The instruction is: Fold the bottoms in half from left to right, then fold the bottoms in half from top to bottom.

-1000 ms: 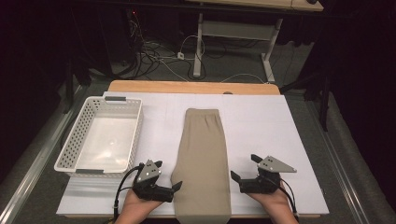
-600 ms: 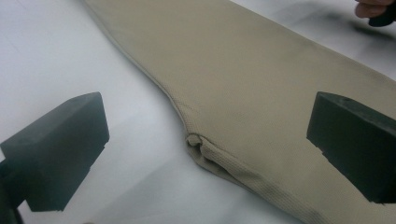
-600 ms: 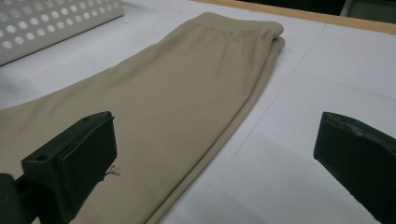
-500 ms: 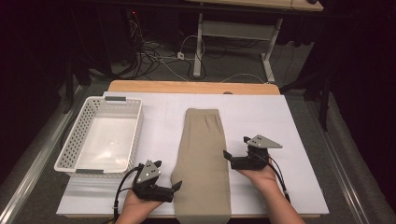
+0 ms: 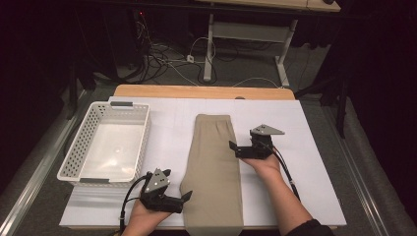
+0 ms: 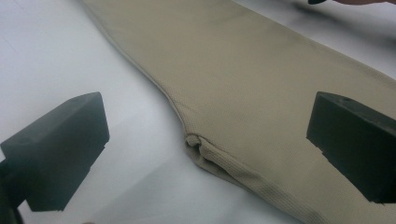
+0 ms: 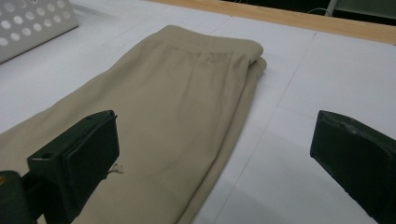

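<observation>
A tan pair of trousers, folded lengthwise, lies down the middle of the white table, waistband at the far end. My left gripper rests open at the garment's left edge near the front. In the left gripper view, the trousers' edge and a small seam notch lie between the open jaws of that gripper. My right gripper is open beside the right edge, about halfway up. In the right gripper view, that gripper stands open over the folded right edge, with the waistband ahead.
A white perforated basket stands empty at the table's left; its corner appears in the right gripper view. A wooden strip runs along the table's far edge. Cables and a desk frame lie on the floor beyond.
My right gripper has moved away from the front edge, along the trousers' right side to about mid-length. The left gripper and the trousers have stayed put.
</observation>
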`<state>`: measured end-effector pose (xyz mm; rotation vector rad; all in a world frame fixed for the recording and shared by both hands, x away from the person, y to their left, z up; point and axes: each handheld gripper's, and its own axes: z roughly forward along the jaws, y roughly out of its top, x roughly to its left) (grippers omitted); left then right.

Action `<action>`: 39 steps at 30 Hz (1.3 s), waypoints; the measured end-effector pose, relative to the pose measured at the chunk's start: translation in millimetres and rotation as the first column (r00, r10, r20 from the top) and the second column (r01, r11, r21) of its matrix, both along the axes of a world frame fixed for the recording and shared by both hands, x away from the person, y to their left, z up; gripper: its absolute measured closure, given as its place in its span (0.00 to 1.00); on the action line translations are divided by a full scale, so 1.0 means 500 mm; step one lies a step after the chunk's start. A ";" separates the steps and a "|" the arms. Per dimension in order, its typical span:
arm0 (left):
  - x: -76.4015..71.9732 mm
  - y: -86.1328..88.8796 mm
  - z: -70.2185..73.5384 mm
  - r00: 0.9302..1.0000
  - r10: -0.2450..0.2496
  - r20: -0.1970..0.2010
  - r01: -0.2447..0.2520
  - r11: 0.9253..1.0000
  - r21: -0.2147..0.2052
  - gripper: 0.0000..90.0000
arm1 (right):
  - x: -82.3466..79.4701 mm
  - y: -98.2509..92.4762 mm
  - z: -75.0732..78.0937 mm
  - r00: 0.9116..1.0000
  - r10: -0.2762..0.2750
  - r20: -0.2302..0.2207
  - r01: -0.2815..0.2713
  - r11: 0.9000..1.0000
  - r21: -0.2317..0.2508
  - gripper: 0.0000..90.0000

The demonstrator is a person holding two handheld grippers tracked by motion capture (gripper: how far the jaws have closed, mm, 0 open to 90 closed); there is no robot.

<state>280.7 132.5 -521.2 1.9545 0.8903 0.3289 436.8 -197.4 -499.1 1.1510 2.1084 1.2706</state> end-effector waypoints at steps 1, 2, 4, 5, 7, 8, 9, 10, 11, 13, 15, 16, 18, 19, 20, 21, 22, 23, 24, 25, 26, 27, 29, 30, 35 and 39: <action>0.000 0.000 0.000 1.000 0.000 0.000 0.000 1.000 -0.001 0.00 | 0.006 0.002 0.001 1.000 -0.003 -0.005 0.003 1.000 0.001 0.02; 0.001 0.001 0.000 1.000 -0.001 -0.001 0.001 1.000 -0.003 0.00 | 0.011 0.004 0.001 1.000 -0.003 -0.004 0.003 1.000 -0.001 0.02; 0.001 0.001 0.000 1.000 -0.005 -0.003 0.005 1.000 -0.003 0.00 | 0.023 0.009 0.002 1.000 -0.007 -0.009 0.007 1.000 -0.001 0.02; 0.001 0.001 0.000 1.000 -0.006 -0.003 0.006 1.000 -0.004 0.00 | 0.028 0.010 0.002 1.000 -0.005 -0.009 0.005 1.000 -0.003 0.02; 0.001 0.001 0.000 1.000 -0.005 -0.003 0.005 1.000 -0.004 0.00 | 0.038 0.014 0.003 1.000 -0.009 -0.015 0.009 1.000 -0.008 0.02; 0.001 0.001 0.000 1.000 -0.004 -0.002 0.004 1.000 -0.004 0.00 | 0.042 0.016 0.003 1.000 -0.010 -0.020 0.010 1.000 -0.006 0.02; 0.000 0.001 0.000 1.000 -0.001 0.001 0.001 1.000 -0.006 0.00 | 0.046 0.018 0.002 1.000 -0.011 -0.024 0.011 1.000 -0.008 0.03; -0.001 0.002 0.000 1.000 -0.001 0.004 0.001 1.000 -0.010 0.00 | 0.053 0.021 0.001 1.000 -0.009 -0.029 0.009 1.000 -0.012 0.04; -0.001 0.004 0.000 1.000 0.000 0.003 0.001 1.000 -0.015 0.00 | 0.059 0.025 0.000 0.999 -0.008 -0.035 0.007 1.000 -0.015 0.05; 0.003 0.008 -0.001 1.000 0.006 -0.011 -0.006 0.999 -0.031 0.00 | 0.070 0.032 -0.003 0.999 0.004 -0.045 -0.004 1.000 -0.013 0.11; 0.002 0.012 -0.001 1.000 0.006 -0.011 -0.007 0.999 -0.051 0.00 | 0.083 0.037 -0.005 0.998 0.008 -0.063 -0.008 1.000 -0.006 0.19; 0.001 0.012 -0.001 1.000 0.010 -0.005 -0.010 0.998 -0.054 0.00 | 0.093 0.040 -0.009 0.997 0.002 -0.073 -0.003 1.000 -0.004 0.21; -0.003 0.014 -0.001 1.000 0.017 0.011 -0.016 0.998 -0.061 0.00 | 0.108 0.044 -0.013 0.995 -0.017 -0.097 0.016 1.000 -0.012 0.25; -0.005 0.015 -0.001 1.000 0.021 0.015 -0.020 0.998 -0.064 0.00 | 0.116 0.046 -0.016 0.994 -0.022 -0.108 0.020 1.000 -0.019 0.27; -0.006 0.015 -0.001 0.999 0.026 0.020 -0.024 0.997 -0.068 0.00 | 0.121 0.048 -0.018 0.993 -0.024 -0.112 0.021 0.999 -0.025 0.29; -0.007 0.016 -0.001 0.999 0.029 0.022 -0.027 0.997 -0.071 0.00 | 0.128 0.051 -0.019 0.992 -0.031 -0.119 0.027 0.999 -0.034 0.32; -0.008 0.016 -0.001 0.999 0.031 0.023 -0.029 0.997 -0.070 0.00 | 0.138 0.053 -0.021 0.991 -0.039 -0.129 0.033 0.998 -0.050 0.35; -0.008 0.015 -0.001 0.999 0.032 0.023 -0.031 0.997 -0.067 0.00 | 0.145 0.056 -0.022 0.990 -0.056 -0.131 0.047 0.997 -0.065 0.38; -0.008 0.015 -0.002 0.999 0.034 0.024 -0.033 0.997 -0.067 0.00 | 0.152 0.057 -0.024 0.988 -0.065 -0.142 0.055 0.996 -0.069 0.41; -0.008 0.015 -0.001 0.999 0.036 0.024 -0.034 0.997 -0.065 0.00 | 0.161 0.058 -0.026 0.986 -0.064 -0.152 0.054 0.996 -0.066 0.42; -0.009 0.015 -0.001 0.999 0.036 0.025 -0.035 0.997 -0.065 0.00 | 0.167 0.059 -0.028 0.984 -0.065 -0.165 0.054 0.996 -0.067 0.43; -0.009 0.014 -0.001 0.999 0.036 0.025 -0.034 0.997 -0.063 0.00 | 0.174 0.062 -0.031 0.982 -0.064 -0.179 0.053 0.996 -0.066 0.44; -0.007 0.014 -0.002 0.999 0.033 0.019 -0.032 0.998 -0.061 0.00 | 0.182 0.075 -0.034 0.982 -0.066 -0.179 0.050 0.994 -0.092 0.48; -0.006 0.013 -0.002 0.999 0.030 0.014 -0.029 0.998 -0.060 0.00 | 0.183 0.082 -0.035 0.981 -0.061 -0.182 0.045 0.995 -0.095 0.49; -0.007 0.012 -0.002 1.000 0.023 0.013 -0.022 0.998 -0.055 0.00 | 0.177 0.110 -0.034 0.986 -0.066 -0.152 0.039 0.984 -0.173 0.66; -0.003 0.007 -0.002 1.000 0.015 -0.002 -0.015 0.999 -0.031 0.00 | 0.173 0.117 -0.034 0.988 -0.049 -0.147 0.023 0.985 -0.173 0.82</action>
